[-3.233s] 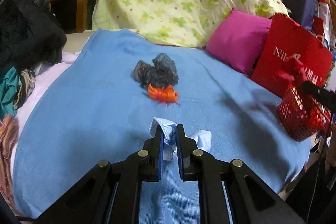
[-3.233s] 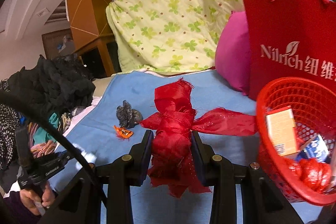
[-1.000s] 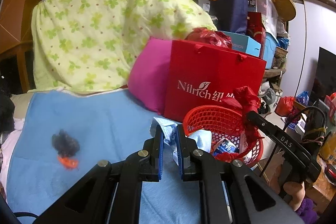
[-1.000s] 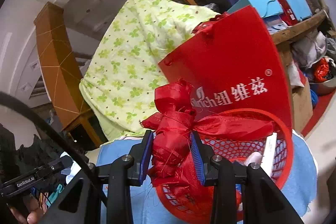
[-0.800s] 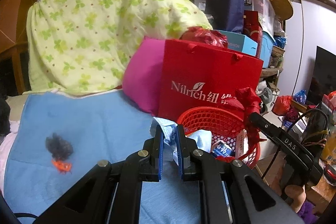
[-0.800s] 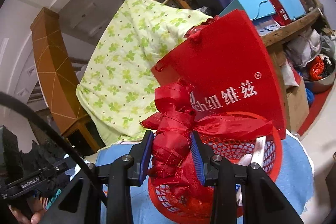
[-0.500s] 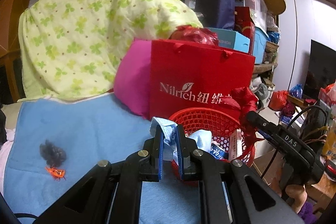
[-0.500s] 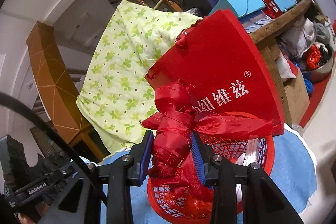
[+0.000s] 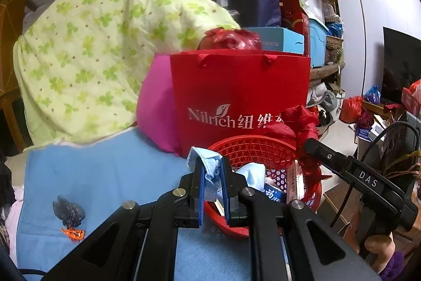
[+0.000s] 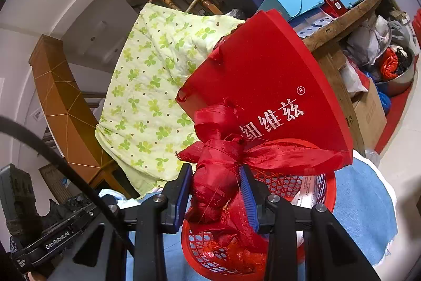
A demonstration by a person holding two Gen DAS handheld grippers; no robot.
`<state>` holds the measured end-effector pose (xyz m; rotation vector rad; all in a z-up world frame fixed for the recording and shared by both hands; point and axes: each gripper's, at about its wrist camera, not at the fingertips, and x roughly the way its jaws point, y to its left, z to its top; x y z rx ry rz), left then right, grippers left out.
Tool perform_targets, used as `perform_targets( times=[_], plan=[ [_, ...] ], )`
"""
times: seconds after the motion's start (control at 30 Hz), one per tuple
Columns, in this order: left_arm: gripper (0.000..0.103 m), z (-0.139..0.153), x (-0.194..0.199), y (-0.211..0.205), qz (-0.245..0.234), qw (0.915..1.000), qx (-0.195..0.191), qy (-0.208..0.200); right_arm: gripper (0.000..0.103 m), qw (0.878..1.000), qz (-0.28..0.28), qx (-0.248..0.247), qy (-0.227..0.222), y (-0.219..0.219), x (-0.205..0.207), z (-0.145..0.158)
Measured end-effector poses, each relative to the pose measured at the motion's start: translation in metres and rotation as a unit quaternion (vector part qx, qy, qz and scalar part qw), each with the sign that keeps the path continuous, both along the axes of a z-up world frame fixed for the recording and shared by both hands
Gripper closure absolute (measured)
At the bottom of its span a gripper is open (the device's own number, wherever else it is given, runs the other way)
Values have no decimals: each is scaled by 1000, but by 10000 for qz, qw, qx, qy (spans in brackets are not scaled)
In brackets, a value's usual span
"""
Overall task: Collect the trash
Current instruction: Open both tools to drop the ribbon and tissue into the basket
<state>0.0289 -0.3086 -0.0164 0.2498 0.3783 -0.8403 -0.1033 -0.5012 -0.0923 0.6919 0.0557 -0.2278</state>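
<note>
A crumpled pale blue paper wad [image 9: 203, 153] is pinched in my left gripper [image 9: 211, 167], which is shut on it right at the near rim of the red mesh basket [image 9: 247, 140]. The basket holds boxes and wrappers. My right gripper [image 10: 214, 175] is shut on the red ribbon bow [image 10: 218, 146] tied to the basket [image 10: 330, 191]; in the left wrist view it [image 9: 309, 144] comes in from the right, under the bow [image 9: 297, 123]. A black crumpled bag [image 9: 68, 210] and an orange wrapper [image 9: 73, 233] lie on the blue bedspread [image 9: 92, 175] at the left.
A red paper bag [image 9: 236, 91] stands just behind the basket, beside a pink cushion [image 9: 155, 107] and a green-flowered quilt [image 9: 92, 44]. Boxes and bags pile up on a shelf [image 9: 326, 67] and on the floor at the right. A person's hand [image 9: 376, 246] holds the right gripper.
The left gripper has carried the blue wad rightwards until it stands at the basket's rim; the black bag and orange wrapper slid off to the left. The right gripper has rolled, still holding the bow.
</note>
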Motion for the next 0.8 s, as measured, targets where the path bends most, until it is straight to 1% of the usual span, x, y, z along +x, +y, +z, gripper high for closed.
perform_targets(
  times=[0.37,0.57,0.67,0.73,0.77,0.8],
  plan=[
    [91,-5,3,-16,-30,10000,61,51,63,9999,11,139,-18,-2,-1,-2],
    [91,-6,5,-26,-123,9999,29,108,62,9998,30,211,-26,-4,-3,-4],
    [90,-8,11,-31,-191,9995,-40,268,62,9996,97,264,14,-4,-1,-5],
    [86,-12,17,-36,-266,9987,-65,433,62,9996,99,272,39,-3,0,-6],
    [86,-14,19,-38,-270,9983,-76,506,62,9995,113,290,46,-4,0,-7],
    [84,-17,22,-40,-252,9981,-78,565,61,9993,132,327,78,-4,1,-7]
  ],
)
